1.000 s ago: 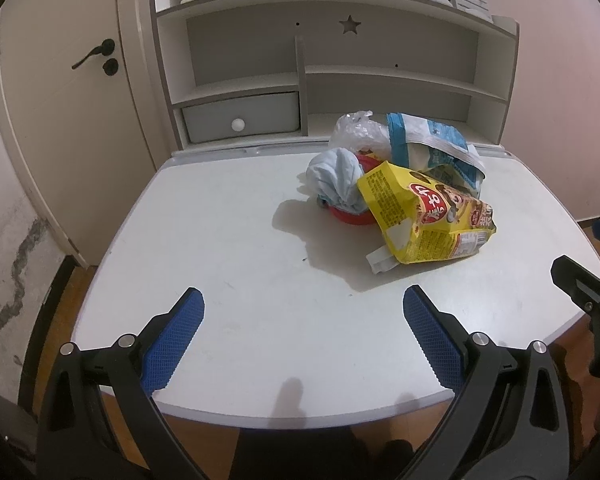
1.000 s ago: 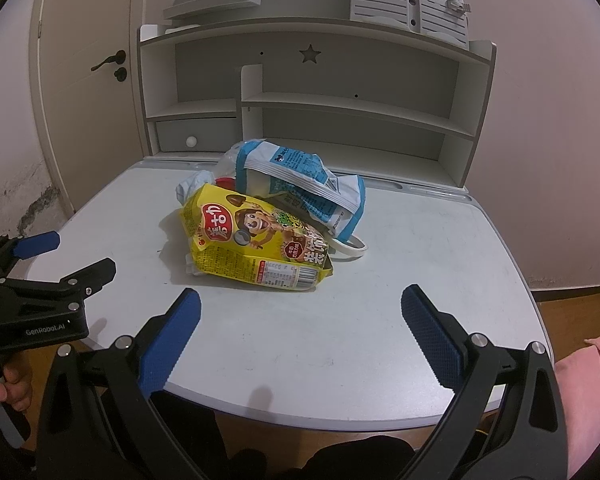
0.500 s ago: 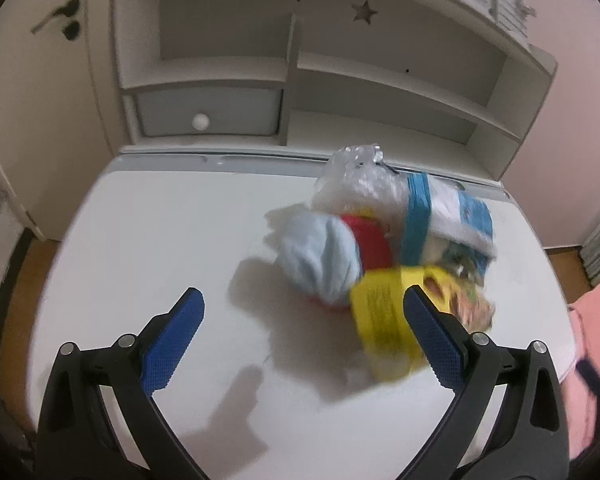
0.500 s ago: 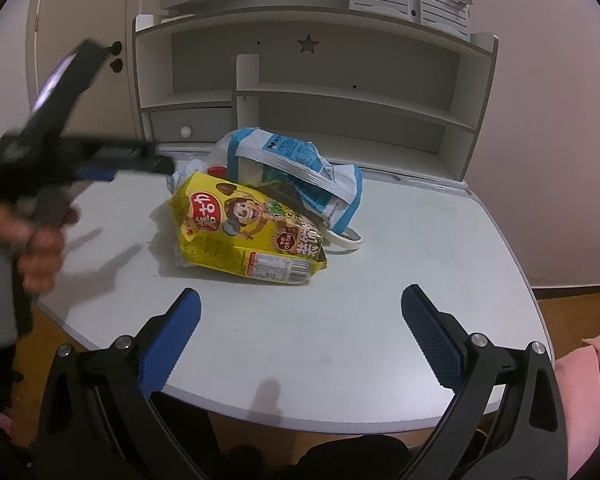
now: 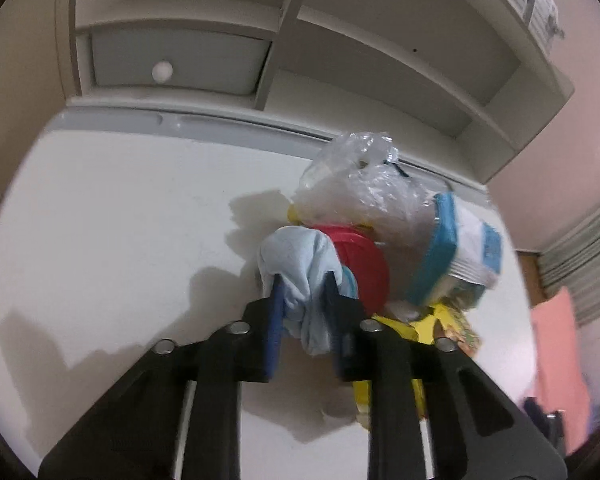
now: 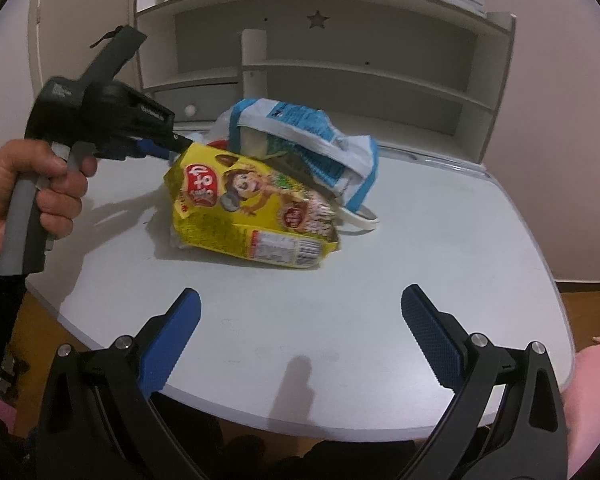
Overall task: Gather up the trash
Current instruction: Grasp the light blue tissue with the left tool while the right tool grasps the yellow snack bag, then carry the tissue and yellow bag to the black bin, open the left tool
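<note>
Clamping onto the pale blue wad (image 5: 300,264), the left gripper (image 5: 303,300) has made the big change of the last second: a moment ago it hung back over the near edge of the desk (image 5: 100,220) with its fingers spread wide, and now it has swung in to the trash pile and its blue pads are drawn in tight on either side of the soft bundle, which bulges between them. I cannot tell whether the wad is tissue or cloth. It sits against the near-left side of the red lid (image 5: 360,264), which lies at the heart of the pile; behind the lid is a crumpled clear plastic bag (image 5: 364,188), to its right a blue-and-white packet (image 5: 460,248), and in front of it the yellow snack bag (image 5: 396,328).

From the right wrist view, the yellow snack bag (image 6: 252,208) hides the lid almost wholly, with the blue-and-white packet (image 6: 300,140) leaning over it from behind and a white ring (image 6: 360,220) lying at the pile's right edge. The right gripper (image 6: 300,324) has barely shifted; it hovers over the near edge of the desk, short of the pile, fingers wide apart and holding nothing.

For the task, this looks like the first piece secured. The wad seems light and squashy, so lifting it free should be easy, though it may drag the lid or nudge the bags beside it.
</note>
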`<state>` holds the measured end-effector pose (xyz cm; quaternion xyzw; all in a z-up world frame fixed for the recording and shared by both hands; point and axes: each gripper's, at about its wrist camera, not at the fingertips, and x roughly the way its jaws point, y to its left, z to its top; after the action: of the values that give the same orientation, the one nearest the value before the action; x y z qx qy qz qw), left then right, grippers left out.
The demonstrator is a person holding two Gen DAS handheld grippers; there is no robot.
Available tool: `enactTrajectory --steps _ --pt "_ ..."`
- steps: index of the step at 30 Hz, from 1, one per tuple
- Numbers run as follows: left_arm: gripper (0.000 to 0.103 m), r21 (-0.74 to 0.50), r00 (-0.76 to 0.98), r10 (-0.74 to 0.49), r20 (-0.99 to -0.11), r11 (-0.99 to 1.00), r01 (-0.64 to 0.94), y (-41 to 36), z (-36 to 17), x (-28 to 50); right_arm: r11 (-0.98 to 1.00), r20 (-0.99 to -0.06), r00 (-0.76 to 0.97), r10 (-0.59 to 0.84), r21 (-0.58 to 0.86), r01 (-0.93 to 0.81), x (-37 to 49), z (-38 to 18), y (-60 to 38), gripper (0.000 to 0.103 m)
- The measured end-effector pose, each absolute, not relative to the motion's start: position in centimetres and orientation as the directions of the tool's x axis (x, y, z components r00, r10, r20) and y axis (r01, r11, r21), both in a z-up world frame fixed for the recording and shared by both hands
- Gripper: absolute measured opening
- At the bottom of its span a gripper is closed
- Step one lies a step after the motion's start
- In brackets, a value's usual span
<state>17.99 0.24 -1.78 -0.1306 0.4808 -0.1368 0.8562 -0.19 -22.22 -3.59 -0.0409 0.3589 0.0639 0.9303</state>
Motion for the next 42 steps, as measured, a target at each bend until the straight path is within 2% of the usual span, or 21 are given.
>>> enactTrajectory --steps 5,10,18,24,25,26,27,28,30,34,36,38,42 --pt "0.013 -0.311 0.578 -0.351 -0.737 0.935 0.171 1.4 1.4 14.9 0.969 -0.661 0.742 0.115 -0.089 -0.230 0.9 -3.9 -20.1 0.097" --pt "0.013 -0.292 0.614 -0.361 -0.701 0.932 0.214 3.6 4.2 11.1 0.875 -0.623 0.777 0.090 -0.324 -0.361 3.2 -4.9 -16.1 0.097" --pt "0.013 -0.290 0.609 -0.353 -0.710 0.935 0.203 6.0 4.1 10.4 0.662 -0.543 0.837 0.075 -0.600 -0.449 4.4 -7.6 -10.4 0.097" --pt "0.013 -0.288 0.621 -0.359 -0.697 0.933 0.216 6.8 4.6 9.9 0.520 -0.478 0.871 0.111 -0.719 -0.461 1.6 -8.5 -7.1 0.097" --pt "0.013 -0.280 0.626 -0.353 -0.696 0.935 0.216 6.9 4.7 9.8 0.513 -0.479 0.868 0.126 -0.718 -0.471 1.0 -8.6 -6.9 0.095" --pt "0.013 -0.275 0.628 -0.347 -0.696 0.937 0.214 7.1 4.6 9.8 0.505 -0.485 0.863 0.138 -0.715 -0.483 0.6 -8.6 -6.6 0.085" --pt "0.013 -0.274 0.630 -0.345 -0.696 0.938 0.212 7.3 4.5 9.8 0.500 -0.486 0.863 0.139 -0.718 -0.485 0.2 -8.7 -6.3 0.072" --pt "0.013 -0.276 0.629 -0.343 -0.698 0.939 0.205 7.6 4.4 9.8 0.497 -0.488 0.862 0.137 -0.719 -0.486 0.1 -8.7 -6.3 0.070" --pt "0.013 -0.279 0.630 -0.339 -0.698 0.940 0.196 8.1 4.3 9.8 0.494 -0.507 0.842 0.181 -0.694 -0.524 -0.8 -8.6 -6.0 0.060" --pt "0.013 -0.241 0.659 -0.289 -0.694 0.956 0.166 9.1 4.7 9.6 0.552 -0.520 0.819 0.243 -0.620 -0.558 -2.1 -7.0 -5.9 0.055" --pt "0.013 -0.215 0.681 -0.253 -0.687 0.966 0.142 9.9 5.2 9.3 0.623 -0.524 0.801 0.290 -0.532 -0.573 -2.1 -5.0 -6.7 0.054" --pt "0.013 -0.187 0.701 -0.218 -0.680 0.975 0.122 10.3 5.7 9.1 0.697 -0.528 0.777 0.343 -0.412 -0.587 -1.8 -2.6 -7.8 0.053" --pt "0.013 -0.163 0.715 -0.201 -0.670 0.979 0.123 9.4 6.4 8.4 0.822 -0.490 0.733 0.472 -0.055 -0.567 0.0 2.7 -12.9 0.053"
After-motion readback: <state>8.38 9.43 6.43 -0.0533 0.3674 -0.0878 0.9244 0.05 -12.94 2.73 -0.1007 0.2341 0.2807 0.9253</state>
